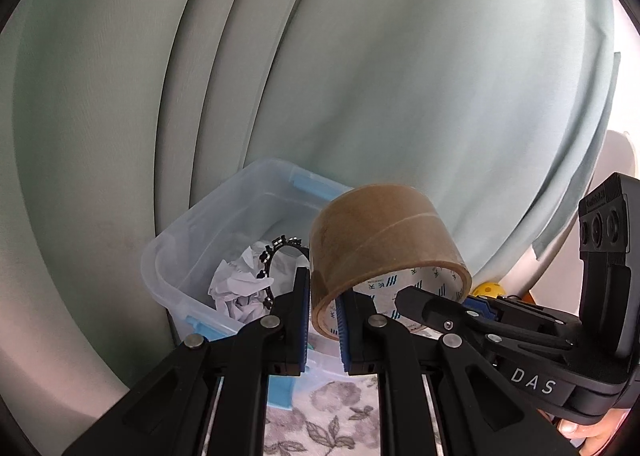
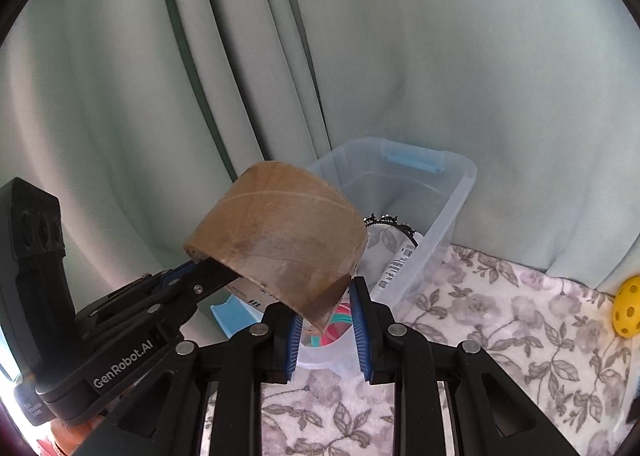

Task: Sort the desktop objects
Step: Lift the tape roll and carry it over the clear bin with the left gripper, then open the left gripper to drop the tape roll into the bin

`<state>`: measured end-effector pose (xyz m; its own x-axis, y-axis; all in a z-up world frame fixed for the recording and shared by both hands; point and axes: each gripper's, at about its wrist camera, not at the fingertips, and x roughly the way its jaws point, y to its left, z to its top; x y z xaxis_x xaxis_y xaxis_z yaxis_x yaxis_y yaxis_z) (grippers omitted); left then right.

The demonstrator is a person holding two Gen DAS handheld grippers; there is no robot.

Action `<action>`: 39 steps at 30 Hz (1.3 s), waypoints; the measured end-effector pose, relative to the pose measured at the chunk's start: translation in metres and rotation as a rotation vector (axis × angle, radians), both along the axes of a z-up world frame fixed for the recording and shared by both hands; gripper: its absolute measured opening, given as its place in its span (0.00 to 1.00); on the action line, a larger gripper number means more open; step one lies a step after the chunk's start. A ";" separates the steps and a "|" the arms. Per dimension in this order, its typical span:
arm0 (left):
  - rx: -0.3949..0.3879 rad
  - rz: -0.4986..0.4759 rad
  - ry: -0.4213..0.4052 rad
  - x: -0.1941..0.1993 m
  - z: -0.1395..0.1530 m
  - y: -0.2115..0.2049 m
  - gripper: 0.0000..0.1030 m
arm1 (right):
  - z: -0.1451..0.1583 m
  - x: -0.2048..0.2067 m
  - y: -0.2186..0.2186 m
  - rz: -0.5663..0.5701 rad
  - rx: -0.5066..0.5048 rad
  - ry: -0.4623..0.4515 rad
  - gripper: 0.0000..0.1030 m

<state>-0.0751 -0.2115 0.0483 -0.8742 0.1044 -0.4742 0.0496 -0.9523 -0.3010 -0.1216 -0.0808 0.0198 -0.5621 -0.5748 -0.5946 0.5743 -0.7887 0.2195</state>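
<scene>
While the wide brown roll of packing tape [image 1: 384, 244] hangs in the air just short of the clear plastic storage bin with blue handles [image 1: 180, 268], both tools have a share in carrying it. The left hand-held gripper [image 1: 324, 312] pinches the roll's wall at its lower rim, one blue pad outside and one inside the core. The right hand-held gripper [image 2: 326, 330] nips the opposite lower rim, its pads nearly together around the thin wall.

Some sorting looks done already: inside the bin lie a crumpled ball of white paper [image 1: 240, 288], a black headband studded with small stones [image 1: 280, 252], a white tube with printed lettering [image 2: 394, 264] and something striped in pink and teal [image 2: 336, 326] that I cannot identify.

My judgement is that the roll is on its way to join them and has yet to be released. Left outside, a yellow perforated plastic ball [image 2: 628, 306] sits on the grey floral cloth covering the desk [image 2: 500, 320], beside the pale green curtain [image 2: 440, 56]. What else waits is out of view.
</scene>
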 end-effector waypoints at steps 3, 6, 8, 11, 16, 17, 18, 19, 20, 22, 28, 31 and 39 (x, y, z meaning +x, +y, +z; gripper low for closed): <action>0.001 0.006 -0.014 -0.007 -0.007 -0.004 0.12 | -0.004 -0.007 -0.004 0.002 0.006 -0.015 0.24; 0.005 0.010 -0.025 -0.013 -0.013 -0.008 0.12 | -0.009 -0.013 -0.008 0.006 0.011 -0.029 0.24; 0.005 0.014 -0.034 -0.017 -0.017 -0.011 0.12 | -0.010 -0.016 -0.011 0.010 0.017 -0.033 0.24; 0.001 0.018 -0.045 -0.024 -0.020 -0.013 0.12 | -0.014 -0.022 -0.015 0.012 0.028 -0.043 0.24; 0.012 0.028 -0.061 -0.038 -0.030 -0.019 0.12 | -0.021 -0.032 -0.019 0.012 0.050 -0.063 0.24; 0.016 0.028 -0.065 -0.040 -0.032 -0.020 0.12 | -0.023 -0.034 -0.019 0.013 0.053 -0.070 0.24; 0.018 0.028 -0.071 -0.042 -0.034 -0.021 0.12 | -0.024 -0.036 -0.020 0.012 0.055 -0.073 0.24; 0.020 0.029 -0.077 -0.045 -0.037 -0.022 0.12 | -0.026 -0.037 -0.020 0.012 0.057 -0.077 0.24; 0.020 0.030 -0.083 -0.048 -0.039 -0.023 0.12 | -0.027 -0.039 -0.020 0.013 0.057 -0.080 0.24; 0.018 0.035 -0.094 -0.052 -0.043 -0.025 0.12 | -0.028 -0.043 -0.021 0.016 0.058 -0.086 0.24; 0.030 0.042 -0.111 -0.060 -0.054 -0.033 0.12 | -0.026 -0.051 -0.025 0.021 0.070 -0.094 0.24; 0.023 0.048 -0.112 -0.054 -0.051 -0.031 0.12 | -0.027 -0.053 -0.024 0.023 0.065 -0.098 0.24; 0.021 0.037 -0.105 -0.042 -0.037 -0.016 0.15 | -0.025 -0.054 -0.025 0.033 0.062 -0.083 0.24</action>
